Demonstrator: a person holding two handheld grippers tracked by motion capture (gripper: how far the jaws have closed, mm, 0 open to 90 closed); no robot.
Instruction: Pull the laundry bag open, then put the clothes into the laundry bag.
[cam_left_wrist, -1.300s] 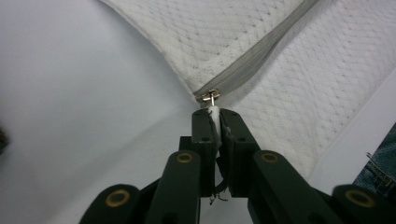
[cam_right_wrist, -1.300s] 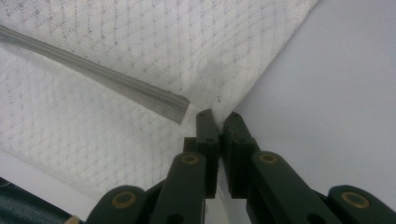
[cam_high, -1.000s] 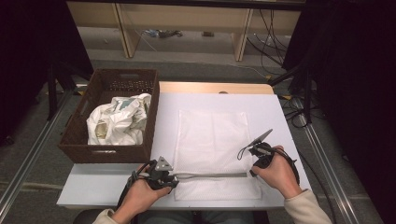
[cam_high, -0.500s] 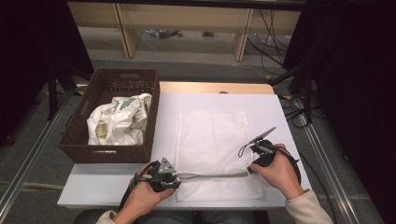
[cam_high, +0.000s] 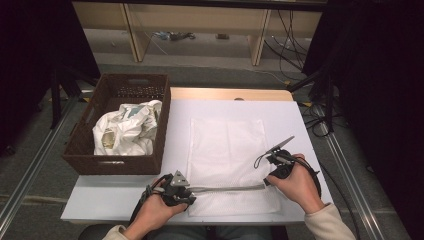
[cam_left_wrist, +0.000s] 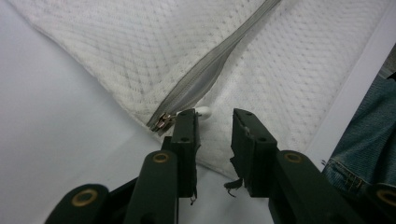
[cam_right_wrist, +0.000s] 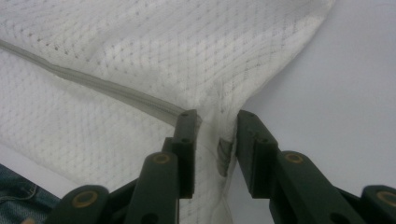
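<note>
A lab: loose cables on the floor, dark curtains around.

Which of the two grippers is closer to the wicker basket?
Left. The left gripper sits just below the basket's near corner, at the mesh bag's left end; the right gripper is across the bag, farther off.

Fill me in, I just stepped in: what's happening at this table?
A person works a white mesh zip bag lying flat on the table with two handheld grippers. The left gripper sits at the zipper pull, jaws apart. The right gripper, whose jaws have just been opening, straddles the bag's other end. A basket of bags stands alongside.
</note>
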